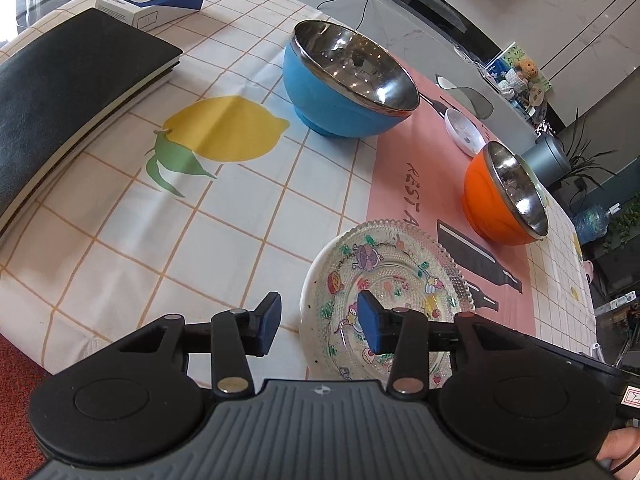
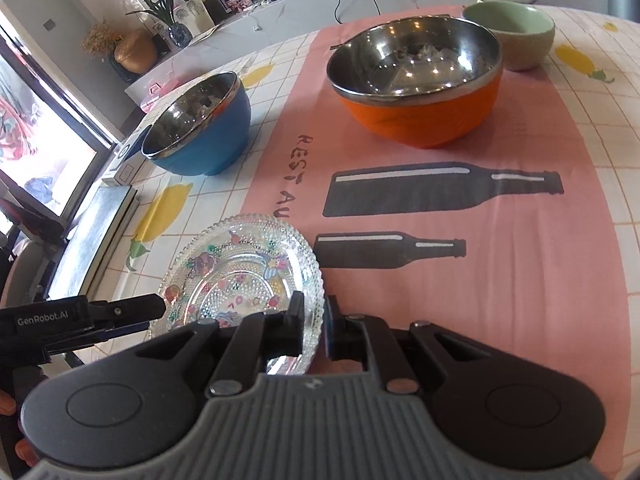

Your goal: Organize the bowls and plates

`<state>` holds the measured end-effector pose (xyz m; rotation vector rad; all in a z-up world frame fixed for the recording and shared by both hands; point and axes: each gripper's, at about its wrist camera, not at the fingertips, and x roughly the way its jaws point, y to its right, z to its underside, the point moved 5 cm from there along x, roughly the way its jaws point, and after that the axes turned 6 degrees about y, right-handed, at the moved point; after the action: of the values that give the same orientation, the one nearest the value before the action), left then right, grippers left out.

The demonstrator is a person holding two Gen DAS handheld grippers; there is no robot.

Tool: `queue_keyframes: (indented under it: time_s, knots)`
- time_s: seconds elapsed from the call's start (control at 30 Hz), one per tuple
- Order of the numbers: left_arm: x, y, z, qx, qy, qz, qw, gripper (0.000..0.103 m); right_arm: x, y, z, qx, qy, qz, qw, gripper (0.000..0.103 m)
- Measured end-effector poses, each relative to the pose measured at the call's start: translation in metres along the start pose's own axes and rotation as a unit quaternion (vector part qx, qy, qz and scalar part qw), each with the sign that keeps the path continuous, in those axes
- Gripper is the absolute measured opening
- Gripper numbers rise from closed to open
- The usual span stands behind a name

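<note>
A clear glass plate [image 1: 394,276] with cartoon prints lies at the near edge of the table, half on the pink mat. My right gripper [image 2: 314,322] is shut on the right rim of the glass plate [image 2: 240,264]. My left gripper [image 1: 319,322] stands open: its right pad hangs over the plate, its left pad is off to the side, and the plate's left rim sits between them untouched. A blue bowl [image 1: 348,80] and an orange bowl [image 1: 504,196], both steel-lined, stand farther back. Behind the orange bowl [image 2: 416,80] sits a green bowl [image 2: 516,36].
A black notebook [image 1: 68,92] and a white-and-blue box [image 1: 152,2] lie at the left on the lemon-print cloth. A small white dish [image 1: 464,130] sits beyond the orange bowl. The pink mat [image 2: 520,240] with bottle prints spreads to the right.
</note>
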<state>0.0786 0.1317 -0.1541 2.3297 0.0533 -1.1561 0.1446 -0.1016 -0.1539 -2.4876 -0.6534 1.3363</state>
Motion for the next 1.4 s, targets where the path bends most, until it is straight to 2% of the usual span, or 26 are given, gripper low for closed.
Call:
queue_keyframes:
  time_s: [0.2, 0.27, 0.43, 0.53, 0.6, 0.7, 0.97, 1.1, 1.23, 1.4]
  knots:
    - [0.003, 0.002, 0.003, 0.002, -0.004, 0.000, 1.0000, 0.039, 0.003, -0.002, -0.002, -0.021, 0.009, 0.002, 1.000, 0.008]
    - [0.003, 0.001, 0.003, 0.002, -0.004, -0.002, 1.0000, 0.038, 0.001, 0.001, -0.003, -0.016, 0.015, 0.005, 1.000, 0.012]
    - [0.001, -0.002, 0.005, 0.001, 0.001, -0.005, 1.0000, 0.024, -0.012, 0.009, 0.000, 0.003, 0.020, 0.002, 1.000, 0.014]
    - [0.002, -0.003, 0.005, -0.001, 0.001, -0.002, 1.0000, 0.019, -0.016, 0.011, 0.005, 0.018, 0.017, -0.009, 1.000, 0.012]
    - [0.001, -0.002, 0.005, -0.001, 0.002, -0.003, 1.0000, 0.019, -0.016, 0.011, 0.008, 0.028, 0.018, -0.017, 0.999, 0.006]
    - [0.002, -0.002, 0.005, -0.001, 0.002, -0.002, 1.0000, 0.019, -0.013, 0.008, 0.010, 0.035, 0.015, -0.024, 0.999, 0.003]
    - [0.001, 0.000, 0.005, -0.002, 0.002, -0.009, 1.0000, 0.017, -0.012, 0.001, 0.017, 0.031, 0.013, -0.026, 0.999, 0.003]
    - [-0.004, 0.002, 0.003, 0.003, 0.012, -0.015, 0.9998, 0.017, -0.013, 0.007, 0.016, 0.050, 0.012, -0.033, 0.998, 0.003]
    - [-0.017, 0.010, -0.006, 0.025, 0.040, -0.015, 0.9988, 0.021, -0.024, 0.011, 0.011, 0.050, 0.030, -0.028, 0.998, 0.007]
    - [-0.030, 0.039, -0.018, 0.074, 0.064, -0.007, 0.9951, 0.023, -0.041, 0.021, 0.000, 0.057, 0.055, -0.022, 0.997, 0.007]
